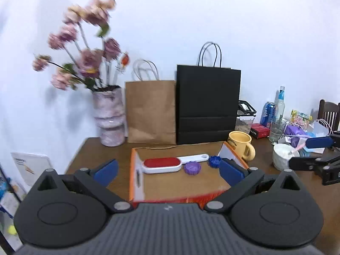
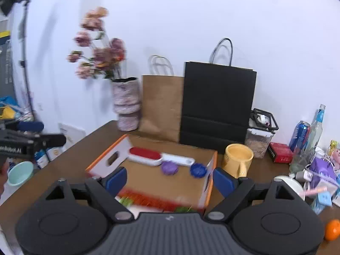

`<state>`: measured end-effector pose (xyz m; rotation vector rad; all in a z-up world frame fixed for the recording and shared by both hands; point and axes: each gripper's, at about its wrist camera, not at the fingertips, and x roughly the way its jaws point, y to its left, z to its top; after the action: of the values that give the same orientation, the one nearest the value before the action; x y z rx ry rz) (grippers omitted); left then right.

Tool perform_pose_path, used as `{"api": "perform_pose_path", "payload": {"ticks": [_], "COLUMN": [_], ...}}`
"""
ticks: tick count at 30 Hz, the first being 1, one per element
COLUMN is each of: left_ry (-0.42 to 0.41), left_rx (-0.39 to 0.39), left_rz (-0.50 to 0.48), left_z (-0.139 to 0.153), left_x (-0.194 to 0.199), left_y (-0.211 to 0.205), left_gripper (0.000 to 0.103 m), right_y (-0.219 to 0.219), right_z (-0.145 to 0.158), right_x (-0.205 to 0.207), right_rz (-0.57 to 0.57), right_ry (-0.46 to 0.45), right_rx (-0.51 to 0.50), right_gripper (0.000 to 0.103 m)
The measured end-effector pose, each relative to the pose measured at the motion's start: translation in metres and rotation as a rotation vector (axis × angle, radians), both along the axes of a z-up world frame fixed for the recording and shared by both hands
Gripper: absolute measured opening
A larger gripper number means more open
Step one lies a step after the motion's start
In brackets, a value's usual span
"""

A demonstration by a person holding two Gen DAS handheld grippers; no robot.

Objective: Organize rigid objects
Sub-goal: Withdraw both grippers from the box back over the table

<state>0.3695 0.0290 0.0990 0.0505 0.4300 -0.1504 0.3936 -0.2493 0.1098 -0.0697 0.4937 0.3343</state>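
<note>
An open cardboard box [image 1: 136,178] [image 2: 209,184] with orange edges lies on the wooden table. Inside it lie a red-and-white lint brush [image 1: 163,164] [image 2: 146,155], a purple round disc [image 1: 192,167] [image 2: 169,167] and a blue round disc [image 1: 215,160] [image 2: 198,170]. A yellow mug [image 1: 241,144] [image 2: 238,158] stands just right of the box. My left gripper [image 1: 169,171] is open and empty in front of the box. My right gripper [image 2: 169,180] is open and empty over the box's near edge; it also shows in the left wrist view [image 1: 314,150].
A vase of pink flowers [image 1: 109,116] [image 2: 126,104], a brown paper bag [image 1: 150,110] [image 2: 162,106] and a black paper bag [image 1: 208,106] [image 2: 216,104] stand at the back wall. Cans, a bottle [image 1: 279,106], a white bowl [image 1: 282,156] and clutter fill the right side. An orange [image 2: 332,229] lies near right.
</note>
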Motion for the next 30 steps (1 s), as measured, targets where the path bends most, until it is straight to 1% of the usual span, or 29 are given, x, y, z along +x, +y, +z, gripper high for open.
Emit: {"api": "perform_pose_path", "payload": {"ticks": [2, 3, 5, 8, 11, 13, 15, 17, 19, 21, 23, 25, 27, 30], "left_ry": [-0.034, -0.049, -0.072, -0.088, -0.128, -0.156, -0.195, -0.248, -0.265, -0.260, -0.262, -0.260, -0.248, -0.208], "left_rx": [-0.012, -0.018, -0.011, -0.019, -0.060, -0.084, -0.053, -0.008, 0.016, 0.027, 0.050, 0.048, 0.018, -0.025], "left_rz": [0.005, 0.004, 0.001, 0.019, 0.049, 0.044, 0.046, 0.057, 0.044, -0.008, -0.023, 0.015, 0.052, 0.070], "left_z": [-0.004, -0.008, -0.020, -0.039, -0.054, -0.063, -0.070, -0.077, -0.084, -0.088, -0.088, -0.089, -0.090, -0.093], "left_x": [-0.034, -0.051, -0.083, -0.129, -0.180, -0.214, -0.250, -0.280, -0.302, -0.314, -0.314, -0.310, -0.305, -0.294], "left_y": [0.008, 0.011, 0.013, 0.016, 0.020, 0.022, 0.021, 0.019, 0.016, 0.015, 0.012, 0.010, 0.013, 0.017], "left_gripper": [0.103, 0.103, 0.103, 0.103, 0.103, 0.103, 0.103, 0.103, 0.103, 0.103, 0.103, 0.103, 0.103, 0.103], "right_y": [0.000, 0.000, 0.001, 0.004, 0.005, 0.005, 0.004, 0.005, 0.005, 0.007, 0.008, 0.007, 0.005, 0.001], "right_z": [-0.005, -0.009, -0.017, -0.032, -0.045, -0.055, -0.067, -0.084, -0.100, -0.111, -0.116, -0.115, -0.115, -0.119], "right_x": [-0.035, -0.049, -0.081, -0.129, -0.175, -0.209, -0.236, -0.262, -0.283, -0.295, -0.299, -0.299, -0.298, -0.293], "right_rz": [0.010, 0.026, 0.062, 0.059, 0.043, 0.022, -0.007, -0.015, -0.008, -0.007, -0.020, -0.040, -0.056, -0.064], "right_ry": [-0.027, -0.040, -0.070, -0.110, -0.154, -0.194, -0.203, -0.168, -0.132, -0.108, -0.104, -0.120, -0.136, -0.133], "right_rx": [0.017, 0.027, 0.035, 0.037, 0.061, 0.075, 0.092, 0.134, 0.173, 0.154, 0.115, 0.104, 0.115, 0.123], "right_gripper": [0.091, 0.096, 0.103, 0.103, 0.103, 0.103, 0.103, 0.103, 0.103, 0.103, 0.103, 0.103, 0.103, 0.103]}}
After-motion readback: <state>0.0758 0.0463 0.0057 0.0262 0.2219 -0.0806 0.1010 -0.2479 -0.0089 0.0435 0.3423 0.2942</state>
